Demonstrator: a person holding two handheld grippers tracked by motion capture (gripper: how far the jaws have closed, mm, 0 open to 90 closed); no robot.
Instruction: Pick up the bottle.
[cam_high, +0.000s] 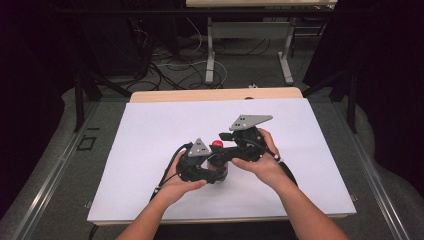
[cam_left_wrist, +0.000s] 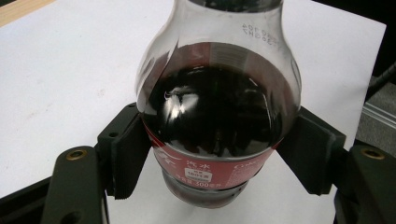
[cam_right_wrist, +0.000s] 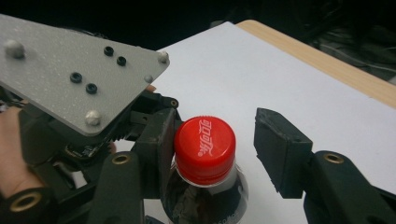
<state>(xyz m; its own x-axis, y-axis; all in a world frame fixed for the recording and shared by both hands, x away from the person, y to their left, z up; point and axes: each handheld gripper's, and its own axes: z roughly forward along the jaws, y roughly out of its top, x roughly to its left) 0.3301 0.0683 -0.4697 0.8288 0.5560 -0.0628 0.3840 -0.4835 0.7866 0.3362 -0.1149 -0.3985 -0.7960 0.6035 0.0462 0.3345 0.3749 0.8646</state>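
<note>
A dark cola bottle stood upright on the white table, near its middle, with the left gripper clamped on its lower body, pads against both sides. The right gripper sat around the red cap, its jaws parted: one touched the cap, the other stood apart.

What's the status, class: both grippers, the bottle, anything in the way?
Left gripper shut on bottle, at its label. Right gripper open around red cap, one jaw touching, the other apart. Bottle upright on white table. Nothing in the way.
</note>
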